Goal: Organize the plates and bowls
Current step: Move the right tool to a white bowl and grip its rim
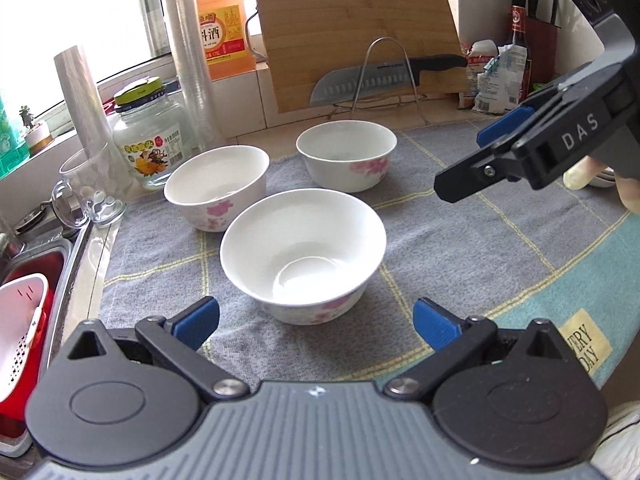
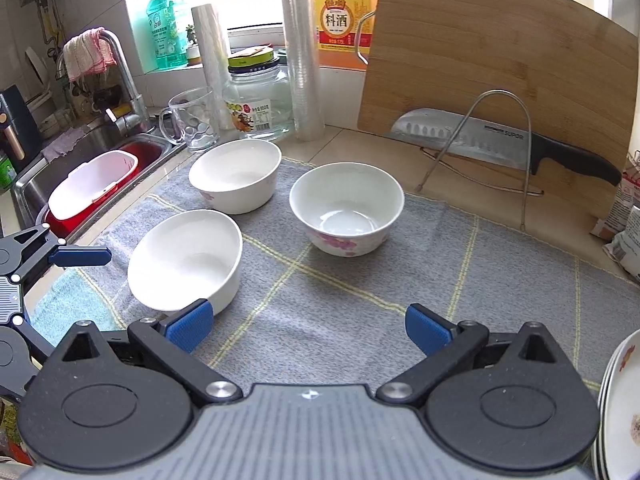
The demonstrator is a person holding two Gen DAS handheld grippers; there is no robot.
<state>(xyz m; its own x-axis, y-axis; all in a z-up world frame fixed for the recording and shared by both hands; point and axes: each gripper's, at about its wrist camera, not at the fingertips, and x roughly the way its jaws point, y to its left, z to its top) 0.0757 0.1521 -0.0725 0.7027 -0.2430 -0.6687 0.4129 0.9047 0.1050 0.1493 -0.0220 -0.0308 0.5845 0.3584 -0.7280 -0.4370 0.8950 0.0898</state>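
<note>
Fingers spread wide on my left gripper [image 1: 316, 322], nothing between them; the nearest bowl [image 1: 303, 254] sits on the grey towel [image 1: 460, 248] just ahead. My right gripper [image 2: 308, 326] is likewise wide apart and empty, with a stack of plates [image 2: 622, 408] at its right edge. Farther on, two more bowls [image 1: 216, 193] [image 1: 346, 155] stand apart on the towel. Behind them a knife [image 1: 384, 76] rests against the leaning cutting board [image 1: 356, 28].
</note>
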